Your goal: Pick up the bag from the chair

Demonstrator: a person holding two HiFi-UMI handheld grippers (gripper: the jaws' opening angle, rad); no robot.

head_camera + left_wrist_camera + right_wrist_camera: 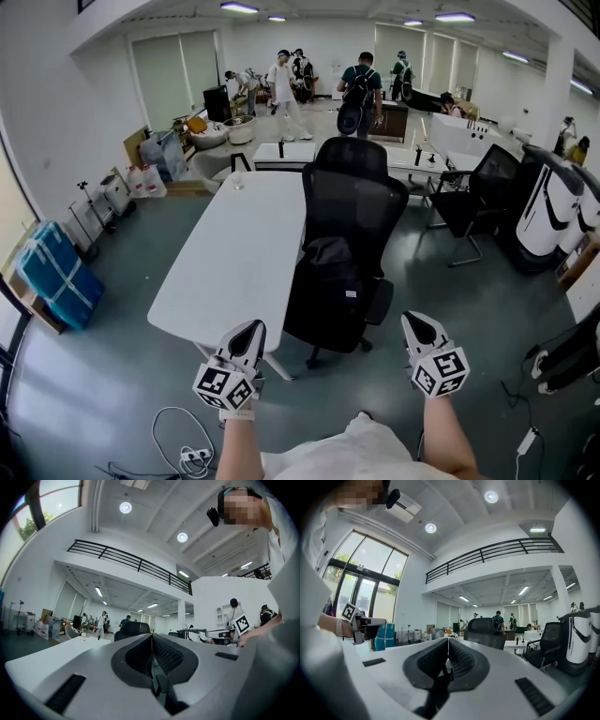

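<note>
A black bag [327,286] sits on the seat of a black office chair [354,192] pushed up beside a white table [234,253]. My left gripper [250,326] is held level, near and left of the chair, by the table's near end. My right gripper [413,321] is level to the right of the chair. Both are shut and hold nothing, well short of the bag. In the left gripper view the left gripper [151,637] has its jaws closed together, with the chair back [133,629] beyond. The right gripper [448,642] looks the same, chair back [483,632] ahead.
A second black chair [473,197] stands at the right, with a white machine [553,211] past it. Blue wrapped boxes [56,272] line the left wall. Cables [183,441] lie on the floor near my feet. Several people [361,89] stand at the back.
</note>
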